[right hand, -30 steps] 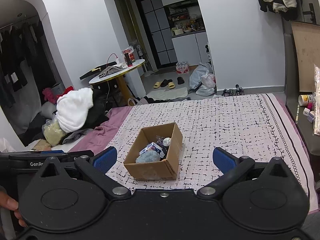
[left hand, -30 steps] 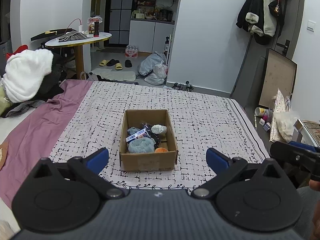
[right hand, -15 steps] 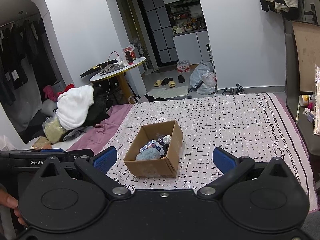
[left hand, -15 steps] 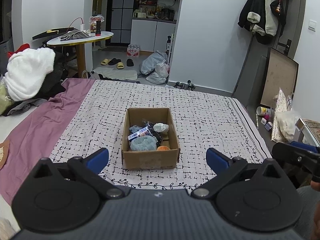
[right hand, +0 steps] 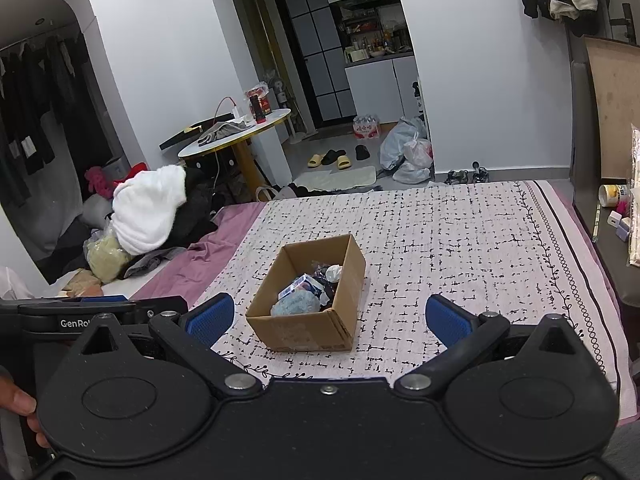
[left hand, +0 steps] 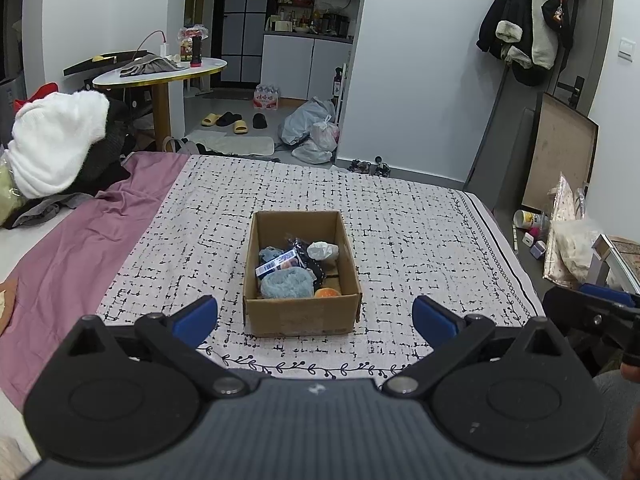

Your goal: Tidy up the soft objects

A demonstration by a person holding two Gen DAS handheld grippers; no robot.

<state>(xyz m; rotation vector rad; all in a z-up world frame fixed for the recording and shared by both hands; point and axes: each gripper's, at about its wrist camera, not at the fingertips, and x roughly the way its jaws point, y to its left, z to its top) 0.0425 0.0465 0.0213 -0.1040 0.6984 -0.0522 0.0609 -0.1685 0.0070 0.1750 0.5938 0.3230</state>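
Observation:
An open cardboard box [left hand: 301,316] stands on the patterned bedspread [left hand: 420,240]; it also shows in the right wrist view [right hand: 308,334]. Inside lie a fluffy blue cloth [left hand: 286,283], a blue-white packet [left hand: 277,263], a white wad [left hand: 323,250], a dark item and an orange thing [left hand: 327,293]. My left gripper [left hand: 315,317] is open and empty, held back from the box's near side. My right gripper [right hand: 329,317] is open and empty, to the right of the left one, also short of the box.
A purple sheet [left hand: 76,248] covers the bed's left part. A pile of white and dark clothes [left hand: 56,148] lies at the far left. A round table [left hand: 160,76] stands beyond the bed. Bags and small items [left hand: 568,240] sit off the bed's right edge.
Both grippers have drawn back and tilted slightly, so the box sits a little farther away in both views. Both stay open and empty.

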